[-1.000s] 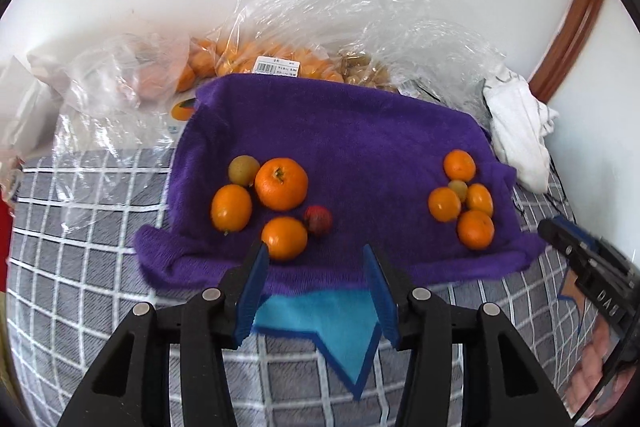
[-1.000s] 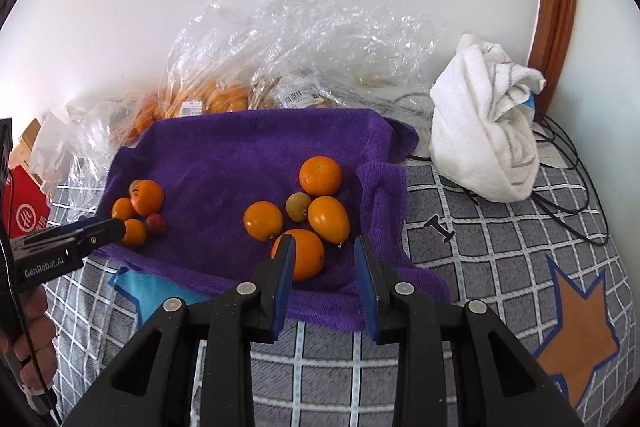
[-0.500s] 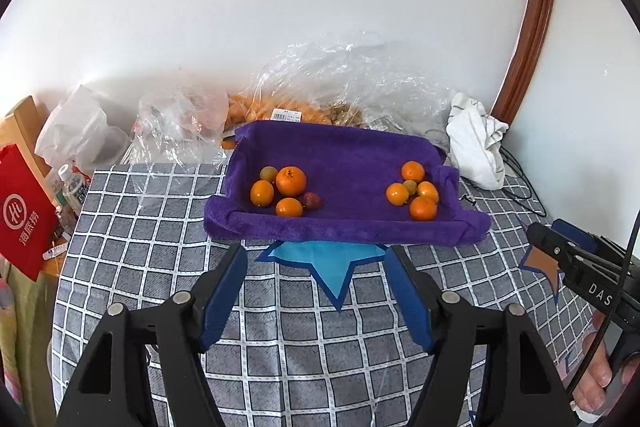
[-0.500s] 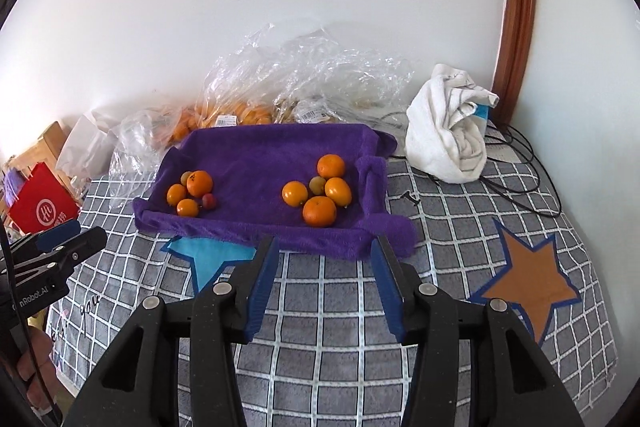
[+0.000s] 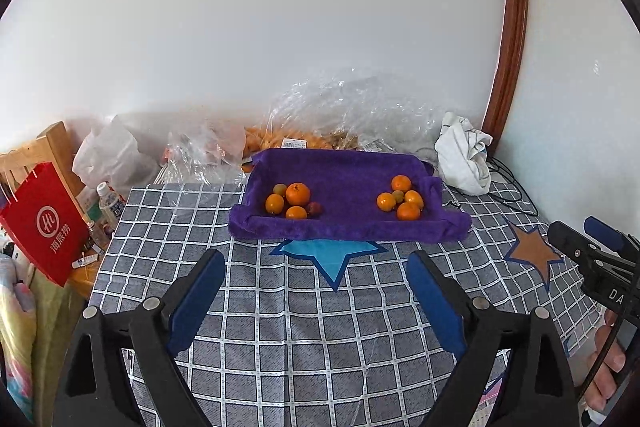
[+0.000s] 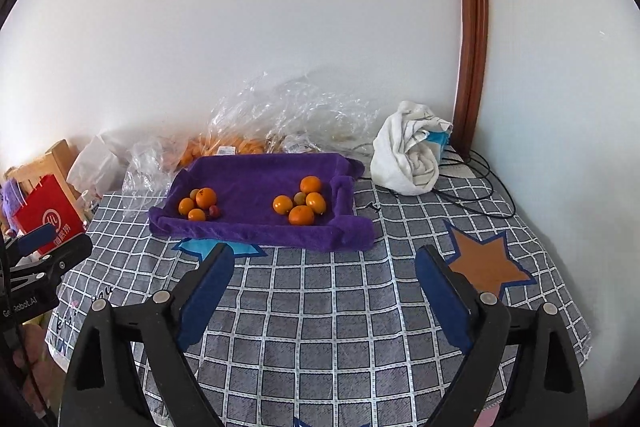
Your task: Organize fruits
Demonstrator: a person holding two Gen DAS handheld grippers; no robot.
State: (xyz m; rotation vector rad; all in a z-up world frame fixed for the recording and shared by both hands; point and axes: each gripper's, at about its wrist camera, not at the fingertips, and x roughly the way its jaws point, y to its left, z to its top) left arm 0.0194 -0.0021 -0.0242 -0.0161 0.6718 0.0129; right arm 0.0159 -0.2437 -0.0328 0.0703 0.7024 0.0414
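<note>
Fruits (image 5: 294, 201): two clusters on towel (image 5: 348, 183); small, round, light, roll easily; grip across middle, gently.
Left claw (image 5: 316, 301): wide, empty.
Right claw (image 6: 325, 301): wide, empty.

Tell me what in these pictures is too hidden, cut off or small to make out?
- Fruit behind the purple towel: both views, crinkled clear plastic bags blur it.
- Small greenish fruit in the right cluster: too small to name.
- Bottle label: left view, too small to read.
- Red bag: right view, partly behind the left tongs.
- Cables: ends run behind the white cloth.
</note>
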